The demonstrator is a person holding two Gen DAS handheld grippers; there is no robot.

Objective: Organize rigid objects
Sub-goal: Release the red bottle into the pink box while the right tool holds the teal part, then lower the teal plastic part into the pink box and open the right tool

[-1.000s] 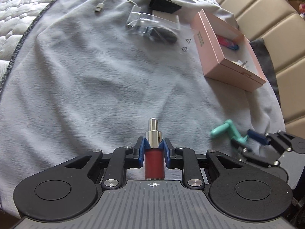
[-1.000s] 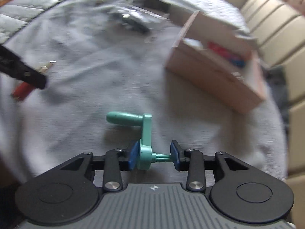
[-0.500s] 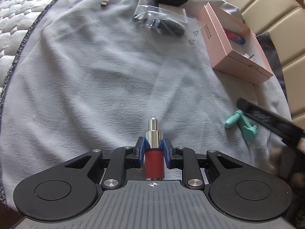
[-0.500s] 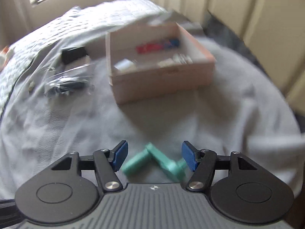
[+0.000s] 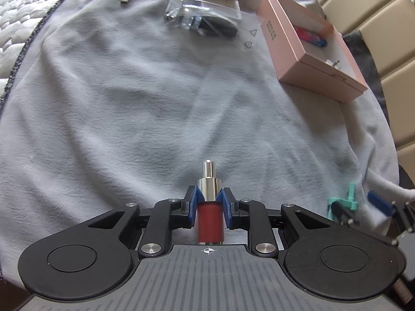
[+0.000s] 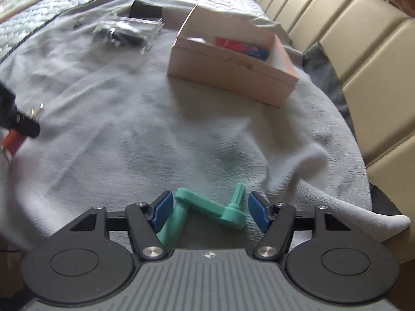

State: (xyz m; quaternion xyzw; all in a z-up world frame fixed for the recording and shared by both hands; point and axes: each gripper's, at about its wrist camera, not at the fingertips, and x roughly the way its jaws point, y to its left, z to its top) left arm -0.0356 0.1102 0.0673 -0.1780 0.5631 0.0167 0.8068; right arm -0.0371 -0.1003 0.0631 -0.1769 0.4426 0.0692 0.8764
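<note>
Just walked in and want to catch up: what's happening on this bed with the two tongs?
A person is tidying small items on a grey blanket. The left tongs are shut on a red and silver metal cylinder. The right tongs are open around a teal plastic crank handle lying on the blanket, not gripping it. An open pink cardboard box with a few items inside sits farther back.

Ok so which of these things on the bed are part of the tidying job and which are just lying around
Part of the job:
- red and silver plug, clamped in the left gripper
- green crank handle, between the open fingers of the right gripper
- pink box

Just lying about:
- grey blanket
- beige headboard
</note>
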